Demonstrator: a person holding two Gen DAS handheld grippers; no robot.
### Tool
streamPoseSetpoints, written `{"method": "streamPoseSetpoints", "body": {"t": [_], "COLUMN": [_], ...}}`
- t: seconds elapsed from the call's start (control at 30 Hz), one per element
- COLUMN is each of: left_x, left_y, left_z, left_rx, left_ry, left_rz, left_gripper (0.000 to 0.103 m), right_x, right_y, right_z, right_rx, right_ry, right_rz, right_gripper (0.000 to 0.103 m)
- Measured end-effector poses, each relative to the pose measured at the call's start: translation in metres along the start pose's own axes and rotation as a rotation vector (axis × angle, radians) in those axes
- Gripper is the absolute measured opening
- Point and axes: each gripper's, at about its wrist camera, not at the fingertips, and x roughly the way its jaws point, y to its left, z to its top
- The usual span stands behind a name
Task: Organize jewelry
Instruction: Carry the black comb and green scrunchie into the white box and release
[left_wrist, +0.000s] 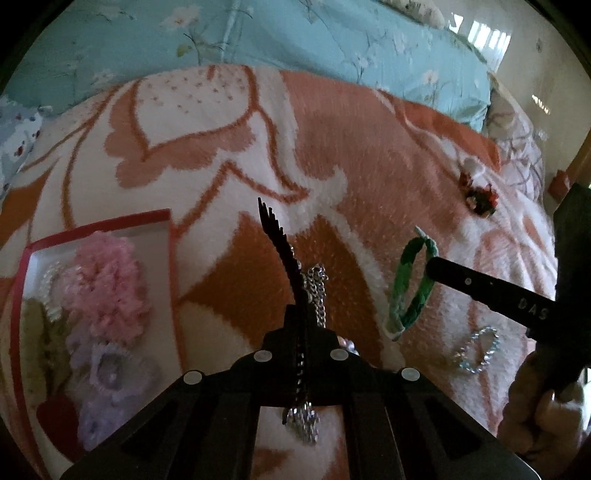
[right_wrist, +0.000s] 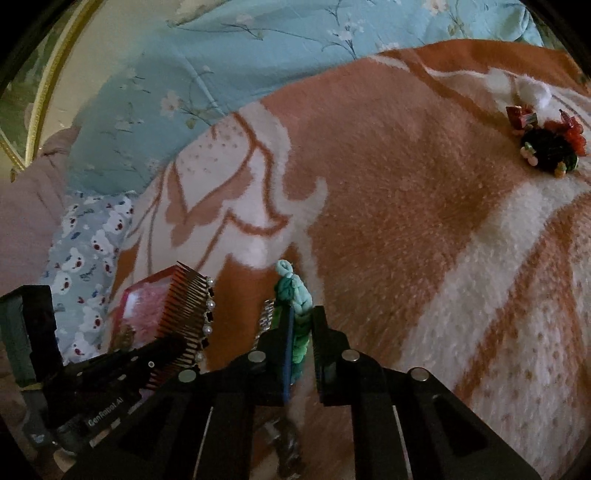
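My left gripper (left_wrist: 299, 314) is shut on a dark hair comb (left_wrist: 279, 240) with pearls and a silver chain (left_wrist: 317, 291); the comb sticks up above the blanket. It shows in the right wrist view as a toothed comb (right_wrist: 188, 317). My right gripper (right_wrist: 301, 325) has its jaws a little apart around a green braided bracelet (right_wrist: 295, 295), which lies on the blanket. In the left wrist view the right gripper's finger (left_wrist: 480, 288) touches the green bracelet (left_wrist: 406, 284). A red-rimmed box (left_wrist: 92, 229) at the left holds pink and lilac knitted flowers (left_wrist: 107, 280).
A silver crystal bracelet (left_wrist: 476, 349) lies on the orange and white blanket (left_wrist: 351, 166) to the right. A red, green and black beaded hair tie (right_wrist: 550, 147) lies farther back right. A blue floral pillow (left_wrist: 295, 33) lies behind.
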Motion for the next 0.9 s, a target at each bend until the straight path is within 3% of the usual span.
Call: {"method": "streamPoseSetpoints", "body": {"t": [0.47,0.9], "left_x": [-0.090,-0.162], "left_y": [0.029,0.075], "left_z": [-0.044,-0.098], "left_rx": [-0.089,-0.172], "left_ry": [-0.106,-0.162], "left_rz": [-0.035,-0.002], "left_gripper": [0.001,0.001], "right_x": [-0.033,-0.024], "right_y": [0.044,0.098], "right_z": [-0.023,-0.055], "right_rx": [-0.060,-0.136], "right_ry": [-0.018,0.052], "right_rz": [0.084,0.176], "right_gripper": [0.009,0.009]}}
